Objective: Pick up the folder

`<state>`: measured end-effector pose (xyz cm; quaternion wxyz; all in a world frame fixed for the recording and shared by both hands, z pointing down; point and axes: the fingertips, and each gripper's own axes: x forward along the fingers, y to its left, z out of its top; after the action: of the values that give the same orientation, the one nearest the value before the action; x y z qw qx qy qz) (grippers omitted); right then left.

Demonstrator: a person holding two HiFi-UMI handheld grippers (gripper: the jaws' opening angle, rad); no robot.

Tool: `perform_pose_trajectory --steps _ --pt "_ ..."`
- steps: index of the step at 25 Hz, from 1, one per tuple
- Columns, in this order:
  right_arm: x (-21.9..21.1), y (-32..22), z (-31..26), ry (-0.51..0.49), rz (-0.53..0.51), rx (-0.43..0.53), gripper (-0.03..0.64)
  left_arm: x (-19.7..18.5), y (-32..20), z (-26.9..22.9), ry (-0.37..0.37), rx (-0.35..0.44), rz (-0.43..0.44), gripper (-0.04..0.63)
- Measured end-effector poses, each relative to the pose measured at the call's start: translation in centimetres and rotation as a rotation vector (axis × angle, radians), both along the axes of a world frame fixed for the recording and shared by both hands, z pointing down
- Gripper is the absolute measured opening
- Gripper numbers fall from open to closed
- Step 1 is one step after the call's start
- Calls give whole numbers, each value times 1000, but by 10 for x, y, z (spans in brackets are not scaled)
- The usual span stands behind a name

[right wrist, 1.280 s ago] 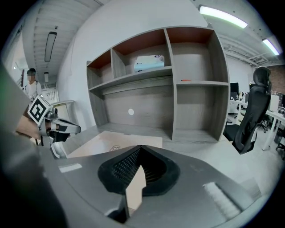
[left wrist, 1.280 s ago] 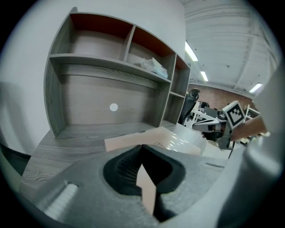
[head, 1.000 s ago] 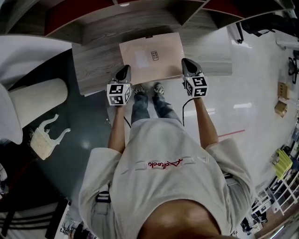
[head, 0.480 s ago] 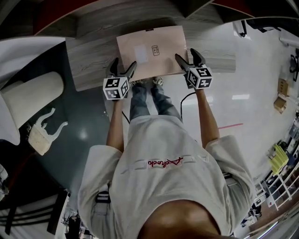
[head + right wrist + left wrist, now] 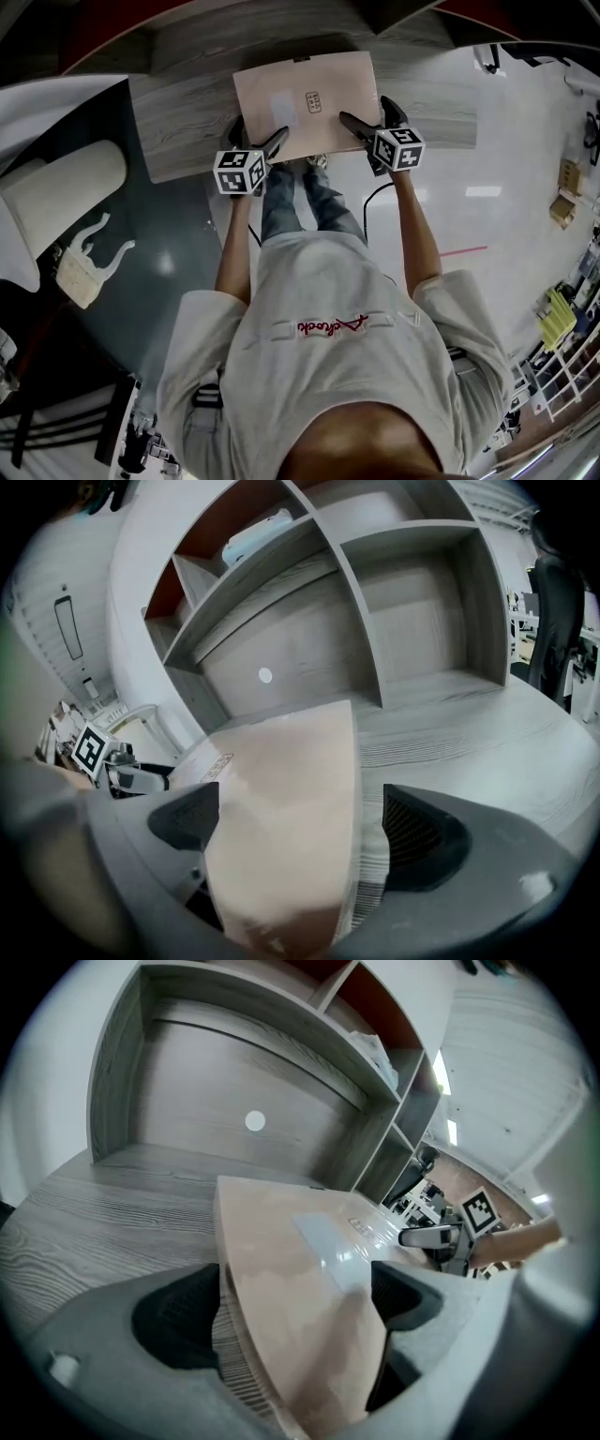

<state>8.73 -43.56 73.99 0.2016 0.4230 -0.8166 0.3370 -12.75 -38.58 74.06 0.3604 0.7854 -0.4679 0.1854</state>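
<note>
Head view: folder [image 5: 305, 103], pale pink, lies flat on the grey wood desk [image 5: 187, 122], its near long edge overhanging the desk's near edge. A second ago both grippers sat shut just off the desk's near edge, outside the folder's near corners; half a second ago their jaws had spread. Now the left gripper [image 5: 258, 136] and right gripper [image 5: 370, 117] have pushed in past the desk's near edge, each straddling one near corner of the folder. That reads as the approach being finished, with only the squeeze left before any lift. The folder's long axis runs side to side, parallel with the desk's near edge, and its printed label faces up

Left gripper view: the folder's corner [image 5: 300, 1269] sits between the two dark pads, sticking out past the desk's near edge [image 5: 112, 1204]. Both jaws stand well apart from the sheet, so nothing is clamped yet. The right gripper [image 5: 441, 1238] shows at the far corner, along the same desk edge

Right gripper view: the same holds here, with the folder [image 5: 281, 799] running between the spread jaws, neither pad pressing on it. Bare desk [image 5: 469, 724] lies to one side
</note>
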Motion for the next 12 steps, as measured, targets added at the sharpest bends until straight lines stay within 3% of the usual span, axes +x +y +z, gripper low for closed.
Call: perform_pose_trajectory --steps 12 --pt "-9 2 11 -64 -30 -91 515 2 -10 6 6 -4 -31 511"
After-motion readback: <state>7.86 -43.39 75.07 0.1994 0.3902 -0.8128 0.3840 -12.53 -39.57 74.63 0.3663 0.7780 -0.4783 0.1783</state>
